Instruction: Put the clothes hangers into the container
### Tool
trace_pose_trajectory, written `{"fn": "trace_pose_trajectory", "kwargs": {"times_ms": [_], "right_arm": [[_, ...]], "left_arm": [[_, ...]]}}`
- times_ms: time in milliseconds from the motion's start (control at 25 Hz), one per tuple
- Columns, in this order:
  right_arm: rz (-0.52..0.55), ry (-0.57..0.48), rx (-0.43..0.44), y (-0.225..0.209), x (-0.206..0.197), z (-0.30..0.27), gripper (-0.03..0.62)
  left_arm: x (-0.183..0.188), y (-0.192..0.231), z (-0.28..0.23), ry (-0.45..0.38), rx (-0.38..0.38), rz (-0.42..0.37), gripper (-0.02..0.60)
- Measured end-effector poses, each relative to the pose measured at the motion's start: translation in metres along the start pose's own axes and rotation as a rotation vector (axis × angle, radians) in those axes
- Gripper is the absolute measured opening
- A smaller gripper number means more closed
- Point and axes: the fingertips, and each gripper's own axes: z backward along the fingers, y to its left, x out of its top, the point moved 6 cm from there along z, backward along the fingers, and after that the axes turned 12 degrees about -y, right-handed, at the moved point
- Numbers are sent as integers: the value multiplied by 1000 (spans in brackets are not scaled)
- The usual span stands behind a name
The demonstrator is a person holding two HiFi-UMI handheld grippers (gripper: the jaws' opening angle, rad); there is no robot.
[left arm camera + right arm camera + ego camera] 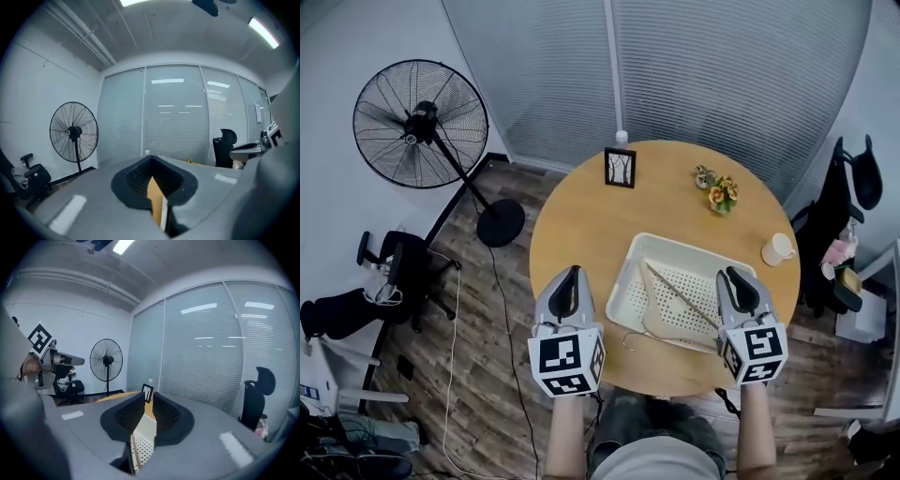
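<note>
A white perforated container [636,251] stands on the round wooden table [572,225], right of centre. Wooden clothes hangers [680,298] lie inside it, and a metal hook [630,340] pokes out over its near rim. My left gripper [570,274] hovers over the table's near left edge, shut and holding nothing. My right gripper [731,275] hangs over the container's near right corner, also shut and holding nothing. In the right gripper view a slit between the jaws shows the container's wall [146,427]. The left gripper view shows only a strip of table [154,192] in its slit.
A black picture frame [620,168], a small flower pot [719,194] and a white mug [777,249] stand on the table's far side. A standing fan [420,124] is on the floor at the left, with office chairs at both sides.
</note>
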Motion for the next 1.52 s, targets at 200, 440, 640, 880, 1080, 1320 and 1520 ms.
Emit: {"fn": "trace_pose_trajectory", "kwargs": {"times_ms": [200, 440, 640, 880, 1080, 1320, 1520], "right_arm": [[-13, -65, -88, -19, 15, 12, 47], [-23, -102, -178, -36, 21, 22, 46], [-27, -127, -229, -42, 25, 30, 41], [-50, -147, -273, -49, 29, 36, 37], [-35, -152, -283, -50, 30, 37, 29], [-43, -153, -277, -49, 31, 35, 23], [-37, -152, -280, -51, 32, 34, 23]], "left_arm": [[16, -13, -8, -43, -28, -26, 0], [31, -27, -15, -87, -58, -35, 0], [39, -33, -18, -109, -71, -34, 0], [42, -36, -21, -116, -77, -32, 1], [37, -37, -21, -112, -78, -24, 2], [34, -37, -23, -102, -86, -18, 0], [33, -37, -26, -99, -88, -17, 0]]}}
